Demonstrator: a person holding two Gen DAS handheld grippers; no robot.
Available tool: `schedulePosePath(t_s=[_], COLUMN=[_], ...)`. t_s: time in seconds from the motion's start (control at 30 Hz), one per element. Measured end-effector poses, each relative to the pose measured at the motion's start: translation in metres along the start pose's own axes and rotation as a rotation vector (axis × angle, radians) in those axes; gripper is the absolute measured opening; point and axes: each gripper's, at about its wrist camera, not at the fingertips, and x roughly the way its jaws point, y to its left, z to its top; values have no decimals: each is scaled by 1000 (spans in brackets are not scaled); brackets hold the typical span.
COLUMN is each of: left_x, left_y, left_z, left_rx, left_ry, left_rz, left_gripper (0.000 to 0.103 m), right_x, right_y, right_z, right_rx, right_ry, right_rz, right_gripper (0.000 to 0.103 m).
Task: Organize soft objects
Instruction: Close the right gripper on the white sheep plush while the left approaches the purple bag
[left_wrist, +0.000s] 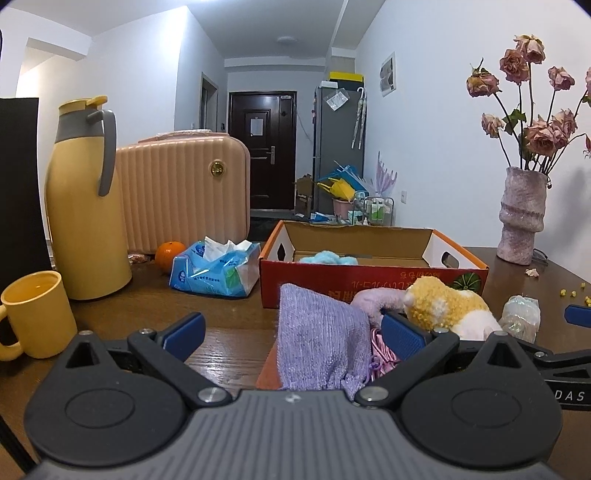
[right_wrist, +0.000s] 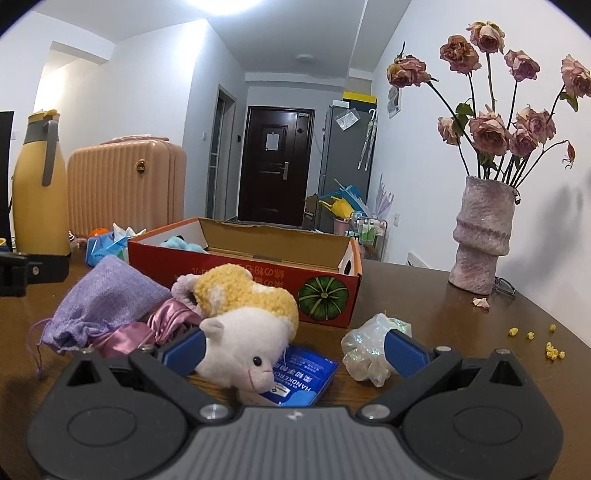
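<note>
Closest in, the right gripper (right_wrist: 293, 349) hangs low over the table (right_wrist: 424, 295) with its jaws spread wide, a white and yellow plush toy (right_wrist: 245, 332) lying between them. The toy's head rests on a blue handkerchief pack (right_wrist: 308, 373), and a crumpled clear plastic bag (right_wrist: 369, 345) sits against the inner face of the right-side jaw.

The left gripper (left_wrist: 293, 332) is likewise wide apart, gripping nothing. A lilac drawstring pouch (left_wrist: 321, 332) stands between its jaws, with shiny pink satin fabric (left_wrist: 382, 356) bunched beside it and a pale pink fuzzy piece (left_wrist: 373, 299) just behind.

Beyond this heap stands an open red cardboard box (left_wrist: 369, 284) printed with a green pumpkin. Inside it lies a light blue fluffy toy (left_wrist: 328, 257); the rest of its floor is hidden behind the front wall.

To the left sit a yellow mug (left_wrist: 37, 314), a torn blue tissue pack (left_wrist: 216, 271) with white tissue sticking out, an orange (left_wrist: 168, 254) and a tall yellow thermos jug (left_wrist: 83, 203) in front of a pink ribbed suitcase (left_wrist: 184, 192).

At the far right a rough pink vase (left_wrist: 521, 218) holds dried roses (left_wrist: 532, 99), with small yellow crumbs (right_wrist: 543, 341) scattered on the table nearby.
</note>
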Motion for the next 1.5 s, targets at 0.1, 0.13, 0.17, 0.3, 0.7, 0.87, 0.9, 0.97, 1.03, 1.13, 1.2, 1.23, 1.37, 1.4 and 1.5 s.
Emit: schedulePosePath(t_s=[0.1, 0.13, 0.17, 0.3, 0.7, 0.87, 0.9, 0.97, 1.03, 1.13, 1.2, 1.23, 1.37, 1.4, 1.5], left_x=[2, 3, 3, 6, 14, 15, 15, 16, 17, 17, 17, 17, 17, 17, 18], left_y=[1, 1, 1, 3, 15, 16, 15, 15, 16, 15, 16, 16, 15, 16, 15], left_z=[0, 0, 0, 0, 2, 2, 2, 2, 3, 3, 3, 3, 2, 2, 2], left_rx=[-4, -6, -7, -13, -59, -58, -57, -57, -58, -58, -59, -59, -60, -60, -59], left_ry=[11, 15, 18, 29, 59, 64, 66, 69, 72, 72, 72, 71, 71, 71, 71], left_rz=[-3, -4, -4, 3, 34, 32, 32, 31, 32, 32, 31, 30, 30, 29, 29], left_gripper=[103, 103, 103, 103, 103, 103, 103, 103, 103, 103, 103, 103, 103, 103, 103], right_x=[0, -1, 0, 3, 45, 64, 66, 66, 63, 60, 58, 57, 48, 45, 35], right_y=[1, 2, 2, 7, 18, 16, 16, 17, 17, 13, 9, 9, 2, 1, -5], right_z=[-1, -1, -1, 0, 5, 4, 3, 1, 0, -1, 0, 0, 2, 3, 6], right_rx=[-4, -4, -2, -1, 51, 69, 69, 61, 58, 81, 97, 100, 118, 122, 133], right_ry=[-2, -4, -5, 1, 108, 174, 188, 194, 186, 178, 169, 163, 112, 95, 42], right_rz=[4, 6, 9, 28, 63, 90, 101, 114, 113, 121, 124, 121, 110, 105, 88], right_gripper=[103, 103, 103, 103, 100, 80, 72, 61, 56, 53, 53, 52, 52, 52, 52])
